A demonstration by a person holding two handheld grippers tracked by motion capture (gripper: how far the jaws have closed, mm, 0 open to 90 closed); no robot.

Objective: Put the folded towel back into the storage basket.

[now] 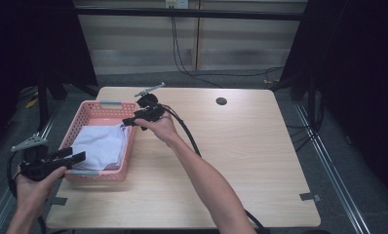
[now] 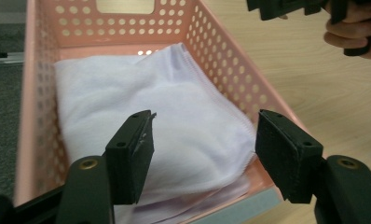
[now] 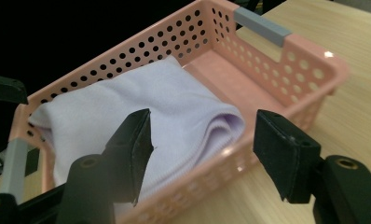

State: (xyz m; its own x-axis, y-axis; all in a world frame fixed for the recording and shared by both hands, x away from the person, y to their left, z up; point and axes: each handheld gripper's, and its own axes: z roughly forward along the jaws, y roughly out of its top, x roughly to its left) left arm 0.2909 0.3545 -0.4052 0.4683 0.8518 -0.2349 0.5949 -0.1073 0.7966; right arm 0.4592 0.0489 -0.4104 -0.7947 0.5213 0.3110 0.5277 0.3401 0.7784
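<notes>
A: What is lying in the pink perforated basket (image 1: 128, 146) at the left of the high view?

B: A folded pale lilac cloth (image 1: 100, 145) is lying flat on its floor, filling the near half and leaving the far end bare. The basket itself is sitting on the left edge of the wooden table (image 1: 241, 161).

A: And the left gripper (image 1: 74, 157)?

B: It is hovering at the lower left of the frame, just beside the basket's near end. In the left gripper view its jaws are standing wide apart above the cloth (image 2: 174, 116), with nothing pinched between the pads and no pad touching the fabric.

A: The right gripper (image 1: 128, 121)?

B: It is sitting at the centre left of the high view, over the basket's right wall near its far end. In the right gripper view its jaws are also gaping wide, framing the cloth (image 3: 141, 107) and the basket rim (image 3: 309, 60) without gripping either.

A: So neither tool is holding anything?

B: Correct, both are empty, and the cloth is resting entirely inside the basket.
</notes>
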